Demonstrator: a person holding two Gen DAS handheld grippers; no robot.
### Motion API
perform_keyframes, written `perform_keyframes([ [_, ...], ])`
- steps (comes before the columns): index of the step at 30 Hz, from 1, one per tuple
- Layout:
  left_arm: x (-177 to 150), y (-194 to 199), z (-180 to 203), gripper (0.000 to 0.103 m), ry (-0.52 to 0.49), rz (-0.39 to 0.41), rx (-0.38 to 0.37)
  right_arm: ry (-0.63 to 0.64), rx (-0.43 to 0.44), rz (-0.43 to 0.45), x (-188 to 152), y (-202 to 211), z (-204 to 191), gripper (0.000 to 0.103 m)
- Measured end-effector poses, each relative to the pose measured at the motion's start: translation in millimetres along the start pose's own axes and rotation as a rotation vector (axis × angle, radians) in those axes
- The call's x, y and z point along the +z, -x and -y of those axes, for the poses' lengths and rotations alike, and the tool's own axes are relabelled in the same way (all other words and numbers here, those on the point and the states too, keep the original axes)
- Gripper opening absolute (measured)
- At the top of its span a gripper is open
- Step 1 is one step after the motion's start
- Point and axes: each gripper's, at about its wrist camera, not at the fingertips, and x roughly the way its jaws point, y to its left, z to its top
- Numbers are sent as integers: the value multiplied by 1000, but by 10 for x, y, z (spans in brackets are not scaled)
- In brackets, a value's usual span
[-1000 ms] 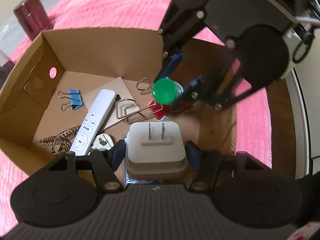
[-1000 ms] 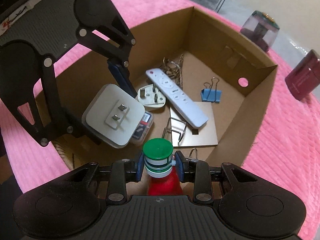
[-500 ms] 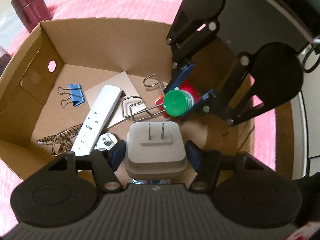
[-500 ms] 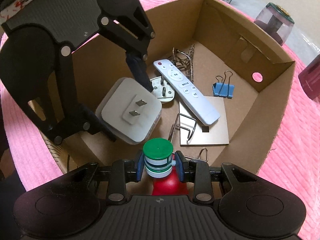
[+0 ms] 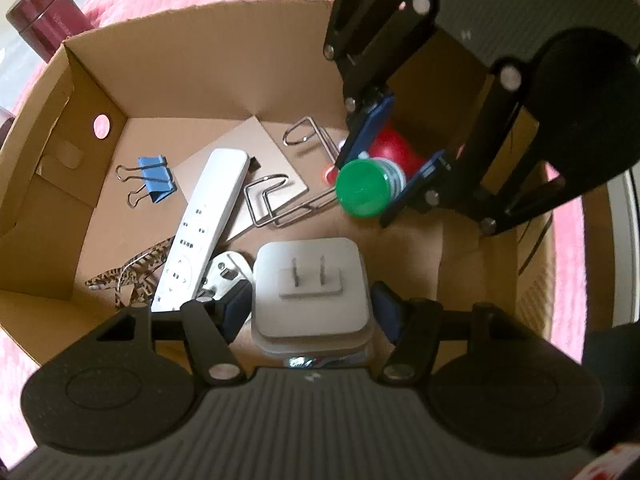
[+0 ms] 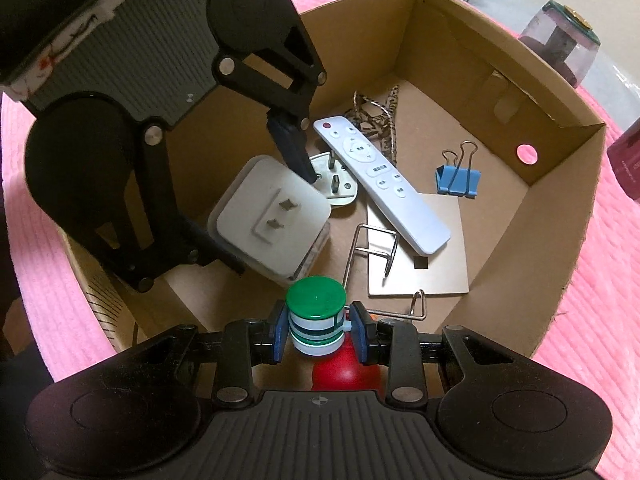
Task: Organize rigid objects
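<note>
My left gripper (image 5: 310, 304) is shut on a white plug adapter (image 5: 311, 280), prongs facing the camera, low inside the cardboard box (image 5: 168, 64). From the right wrist view the same adapter (image 6: 272, 216) hangs between the left gripper's blue pads. My right gripper (image 6: 318, 334) is shut on the neck of a red bottle with a green cap (image 6: 316, 298), also inside the box. The left wrist view shows that bottle (image 5: 362, 188) held near the box's right wall.
On the box floor lie a white remote (image 6: 380, 184), a blue binder clip (image 6: 458, 180), a wire rack (image 6: 370, 248), a tan card (image 6: 436, 272), a white three-pin plug (image 6: 334, 182) and a patterned cord (image 5: 128, 276). Pink cloth (image 6: 600, 320) surrounds the box; a maroon canister (image 5: 44, 20) stands outside.
Both grippers have sunk deeper into the box with their loads. The box walls now fill more of each view and the adapter sits nearer the floor.
</note>
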Motion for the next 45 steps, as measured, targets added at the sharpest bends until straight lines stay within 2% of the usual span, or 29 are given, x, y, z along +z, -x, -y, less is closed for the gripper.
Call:
perform_keyframes([
  [11,-37,49,-11,58,17,32,0,-9,4,-14,12,-54,13,29],
  [20,-60,201,23,59,12,93,40,-39,8,-47,54,-168,23,29],
  [33,-104,244,54,59,16,123,49,-42,0,-72,140,-285,-26,29],
  [40,-168,405,113,61,34,182,80,-66,-38,3,98,-14,-80,29],
  [45,-263,672,228,71,70,257,138,-120,-113,139,4,388,-175,29],
])
